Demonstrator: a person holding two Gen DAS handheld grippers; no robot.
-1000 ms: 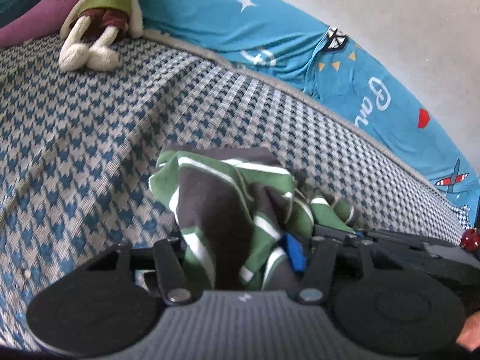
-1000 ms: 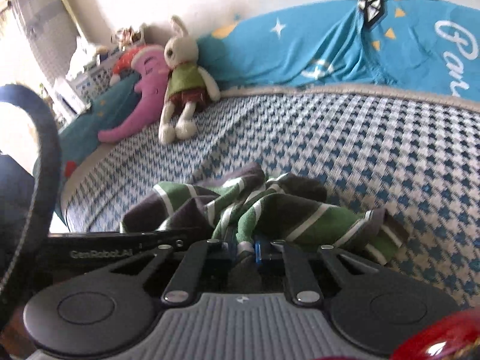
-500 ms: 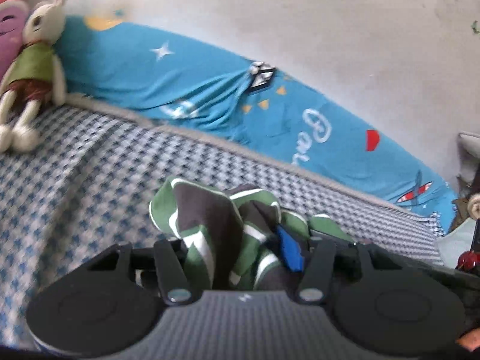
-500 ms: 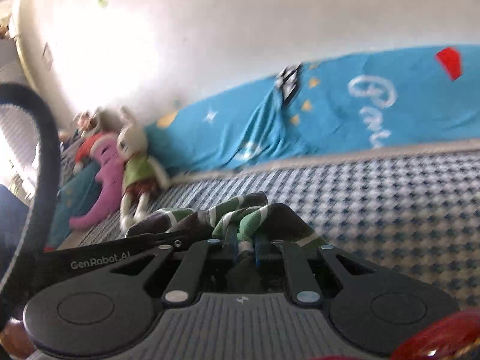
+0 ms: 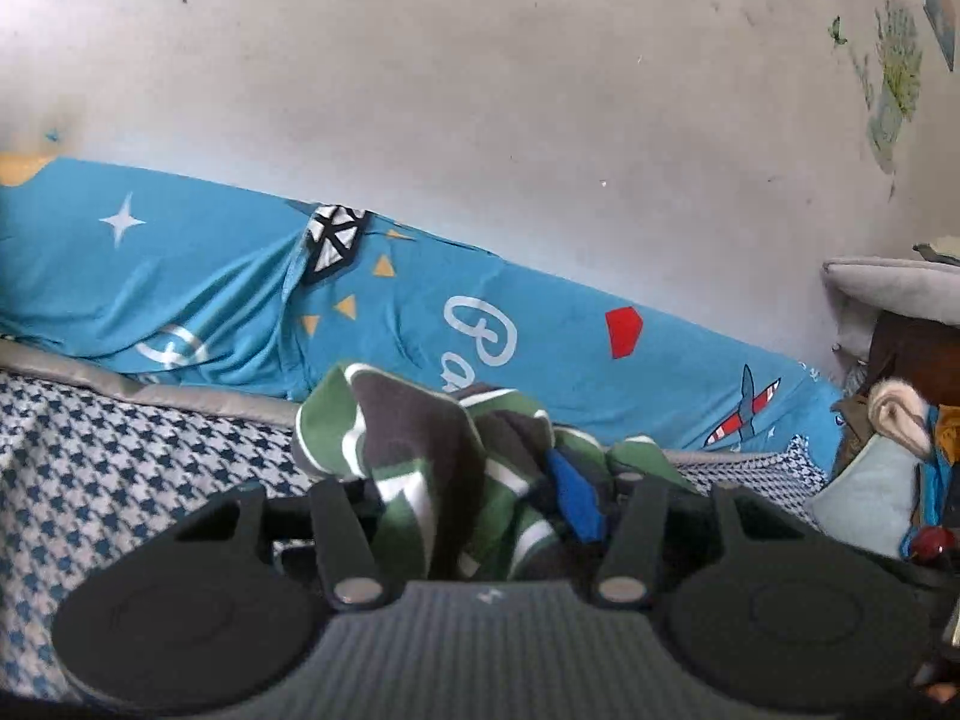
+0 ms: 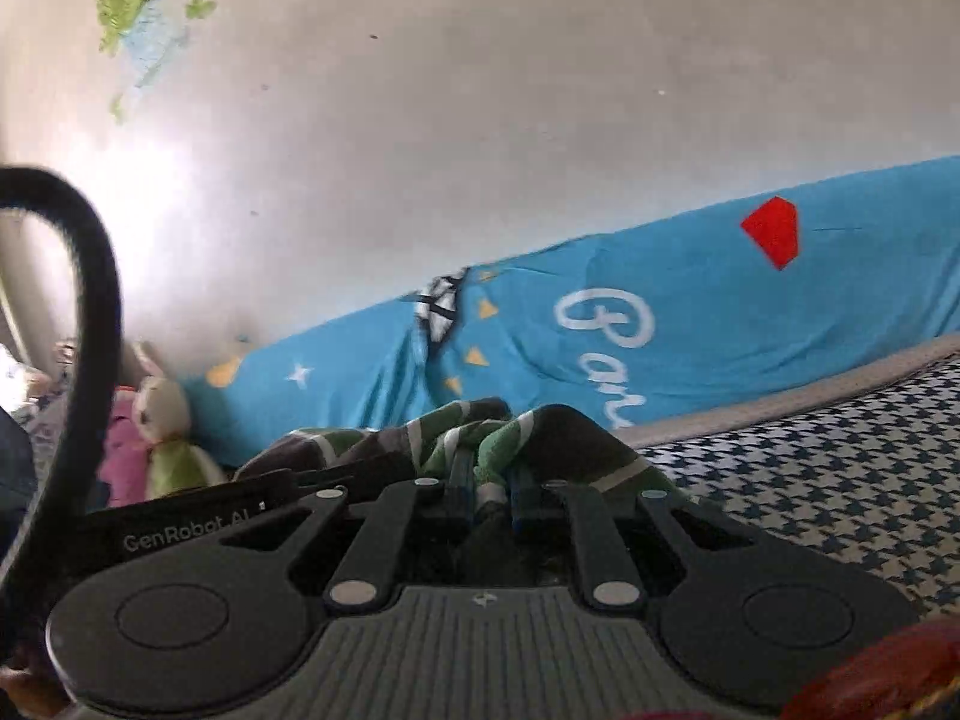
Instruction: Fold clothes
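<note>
A striped garment [image 5: 420, 438] in green, dark grey and white is bunched up between the fingers of my left gripper [image 5: 480, 510], which is shut on it. One blue pad [image 5: 576, 504] shows against the cloth; the other is hidden by folds. In the right wrist view the same garment [image 6: 558, 438] is pinched between two blue fingers [image 6: 461, 474], and my right gripper [image 6: 489, 480] is shut on it. The cloth is held up above the houndstooth bed cover [image 6: 840, 480]. The left gripper's black body [image 6: 180, 534] sits close at the right gripper's left.
A blue printed sheet [image 5: 180, 276] runs along the wall behind the bed. A plush rabbit [image 6: 168, 444] and a pink toy lean at the far left end. Pillows and piled items [image 5: 888, 420] stand past the bed's right end. A black cable [image 6: 90, 300] arcs at left.
Both grippers have risen with the garment still held. The views have tilted up from the bed cover to the wall and blue sheet. The garment has left the bed surface.
</note>
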